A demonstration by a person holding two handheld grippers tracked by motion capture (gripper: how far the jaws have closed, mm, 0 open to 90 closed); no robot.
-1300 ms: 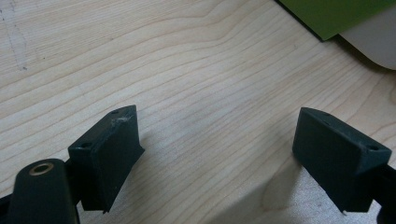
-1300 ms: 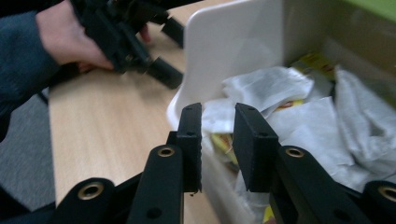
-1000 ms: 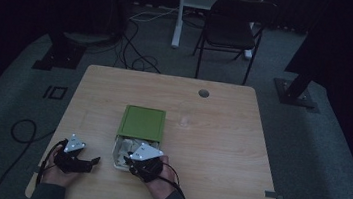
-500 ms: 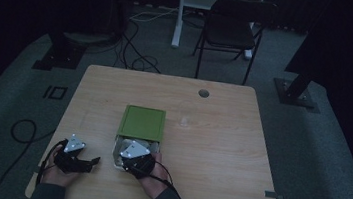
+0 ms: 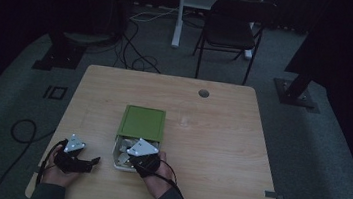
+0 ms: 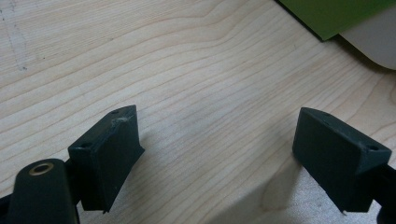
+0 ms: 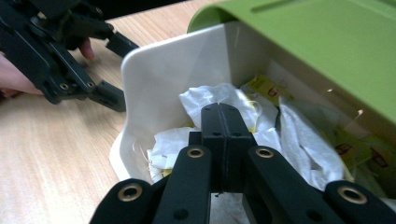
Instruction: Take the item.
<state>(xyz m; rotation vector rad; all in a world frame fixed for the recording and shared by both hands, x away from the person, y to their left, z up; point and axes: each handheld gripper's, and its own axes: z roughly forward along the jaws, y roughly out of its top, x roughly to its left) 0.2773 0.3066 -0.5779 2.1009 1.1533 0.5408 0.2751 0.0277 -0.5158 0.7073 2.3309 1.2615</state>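
My right gripper (image 7: 223, 116) sits inside the white box (image 7: 159, 79), under its half-slid green lid (image 7: 327, 42); its 2 jaws have just been closing and now meet flush against the white tea-bag sachets (image 7: 210, 100), no sachet visibly pinched. My left gripper (image 6: 215, 149), just left of the box, rests on the table (image 6: 187, 70), jaws wide apart, holding nothing.

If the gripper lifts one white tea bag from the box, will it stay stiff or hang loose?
Probably loose: the tea bags look crumpled and thin. They seem light. The right gripper is shut among them, so a neighbour might come up too.
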